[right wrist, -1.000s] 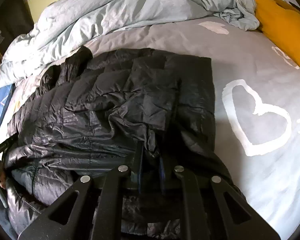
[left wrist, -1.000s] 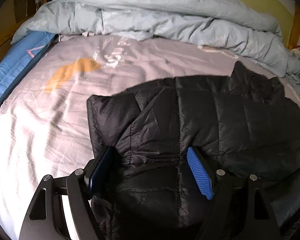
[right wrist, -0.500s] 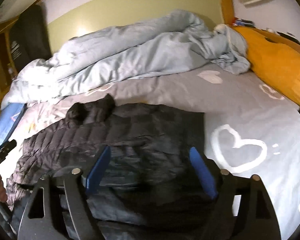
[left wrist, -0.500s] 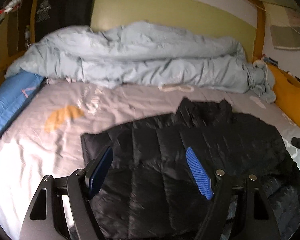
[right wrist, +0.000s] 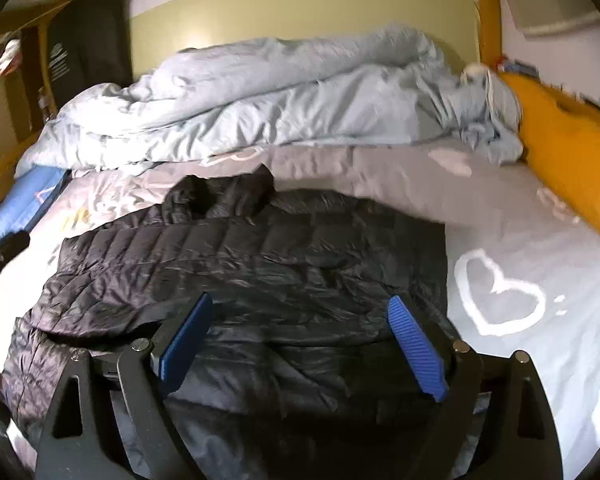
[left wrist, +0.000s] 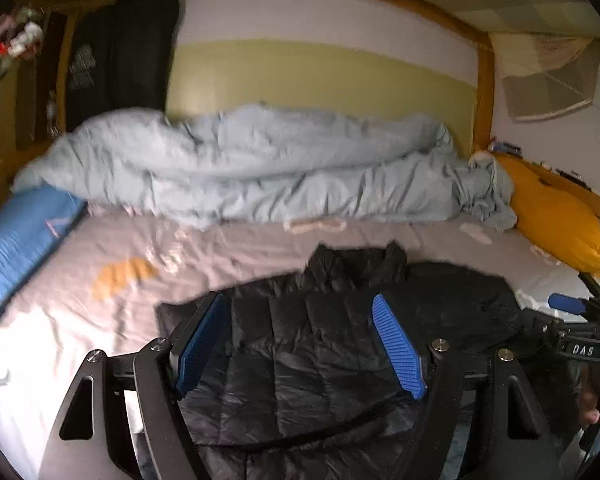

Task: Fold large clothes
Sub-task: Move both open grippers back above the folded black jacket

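Observation:
A black quilted puffer jacket lies folded on the grey bed sheet, collar toward the far side. It also shows in the right wrist view. My left gripper is open and empty, raised above the jacket's near left part. My right gripper is open and empty, raised above the jacket's near right part. The right gripper also shows at the right edge of the left wrist view.
A crumpled light blue duvet lies along the far side of the bed. An orange pillow lies at the right, a blue mat at the left. The sheet has a white heart print right of the jacket.
My right gripper has opened and let go of the jacket. Both grippers have lifted and drawn back from the jacket, so the far wall has come into view.

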`<act>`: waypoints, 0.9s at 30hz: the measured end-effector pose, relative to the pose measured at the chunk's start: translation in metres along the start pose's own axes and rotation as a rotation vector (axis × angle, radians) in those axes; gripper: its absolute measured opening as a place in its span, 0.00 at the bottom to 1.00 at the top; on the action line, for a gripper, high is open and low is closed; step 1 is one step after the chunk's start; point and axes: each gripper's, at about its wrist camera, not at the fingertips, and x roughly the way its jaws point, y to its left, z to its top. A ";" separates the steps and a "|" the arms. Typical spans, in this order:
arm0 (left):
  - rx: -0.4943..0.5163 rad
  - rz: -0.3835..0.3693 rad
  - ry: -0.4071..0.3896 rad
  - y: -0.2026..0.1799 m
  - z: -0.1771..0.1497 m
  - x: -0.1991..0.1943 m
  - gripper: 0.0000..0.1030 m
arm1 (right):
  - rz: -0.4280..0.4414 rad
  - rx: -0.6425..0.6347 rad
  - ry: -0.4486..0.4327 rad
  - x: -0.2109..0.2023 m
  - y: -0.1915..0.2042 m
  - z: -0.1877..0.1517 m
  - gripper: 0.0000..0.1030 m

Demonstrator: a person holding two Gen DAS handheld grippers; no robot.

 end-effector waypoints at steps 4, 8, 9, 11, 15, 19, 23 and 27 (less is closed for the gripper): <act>-0.032 -0.012 -0.056 -0.006 0.013 -0.051 0.84 | 0.049 0.026 -0.066 -0.045 0.010 -0.001 0.94; -0.008 -0.006 -0.090 -0.020 0.010 -0.096 0.87 | 0.012 0.010 -0.167 -0.097 0.018 -0.007 0.99; 0.005 -0.002 -0.090 -0.023 0.007 -0.103 0.87 | 0.003 0.000 -0.188 -0.110 0.019 -0.008 0.99; 0.021 0.008 -0.083 -0.030 -0.001 -0.118 0.91 | -0.012 -0.013 -0.224 -0.133 0.021 -0.011 0.99; -0.001 -0.005 -0.062 -0.034 -0.023 -0.143 1.00 | -0.030 -0.035 -0.287 -0.166 0.024 -0.021 1.00; 0.017 0.029 -0.086 -0.036 -0.051 -0.160 1.00 | -0.060 -0.097 -0.330 -0.176 0.029 -0.048 1.00; 0.005 0.022 -0.087 -0.034 -0.073 -0.164 1.00 | -0.079 -0.109 -0.324 -0.168 0.031 -0.080 1.00; -0.012 0.029 -0.098 -0.031 -0.085 -0.164 1.00 | -0.014 -0.056 -0.299 -0.160 0.027 -0.099 1.00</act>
